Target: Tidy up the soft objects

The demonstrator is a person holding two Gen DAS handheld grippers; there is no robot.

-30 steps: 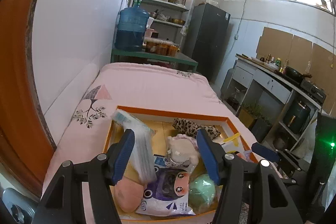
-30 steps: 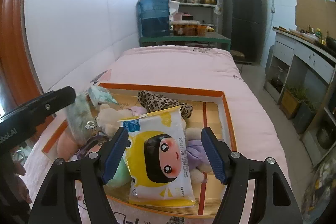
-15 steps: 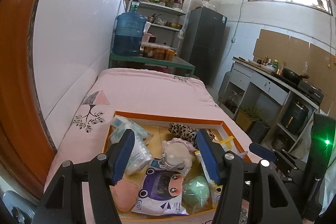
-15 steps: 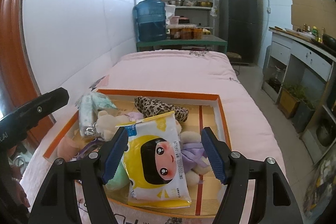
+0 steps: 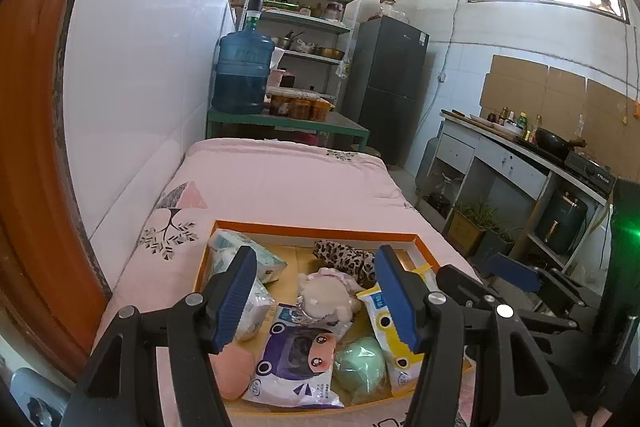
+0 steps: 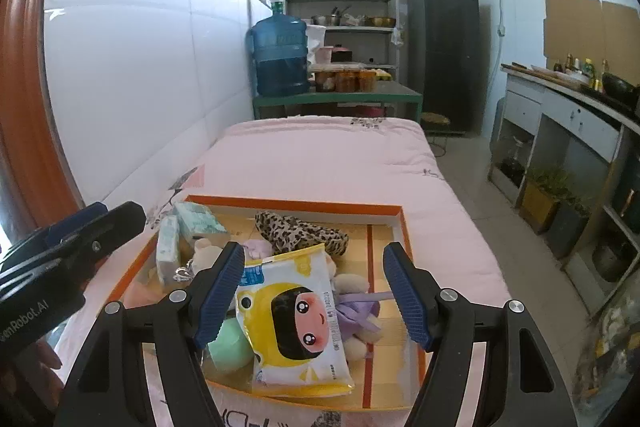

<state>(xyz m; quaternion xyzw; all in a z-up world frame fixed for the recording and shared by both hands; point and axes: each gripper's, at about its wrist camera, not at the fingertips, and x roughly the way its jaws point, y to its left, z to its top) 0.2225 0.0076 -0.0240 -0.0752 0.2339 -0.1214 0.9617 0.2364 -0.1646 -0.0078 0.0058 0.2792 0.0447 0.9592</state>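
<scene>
A shallow orange-rimmed box (image 5: 316, 229) (image 6: 292, 203) lies on a pink bed and holds soft things. In it are two pale tissue packs (image 5: 240, 259) (image 6: 196, 223), a leopard-print piece (image 5: 346, 261) (image 6: 300, 233), a small plush toy (image 5: 324, 295), a purple wipes pack (image 5: 294, 359), a green ball (image 5: 360, 367) (image 6: 226, 343), a pink soft lump (image 5: 234, 371), a yellow wipes pack (image 6: 296, 315) (image 5: 384, 311) and a plush with a purple ribbon (image 6: 356, 307). My left gripper (image 5: 316, 291) hovers open above the box's left half, holding nothing. Over the yellow pack my right gripper (image 6: 312, 287) is open and empty too.
The pink bed (image 6: 328, 155) runs away from me along a white padded wall (image 6: 140, 87). At its far end a green table (image 6: 340, 97) carries a blue water jug (image 6: 280, 59). Shelves, a dark fridge (image 6: 442, 47) and a counter (image 6: 568, 99) line the right.
A tissue pack that stood upright by my left gripper's left finger has dropped flat into the box's left side. Both grippers have drawn up and back from the box a little.
</scene>
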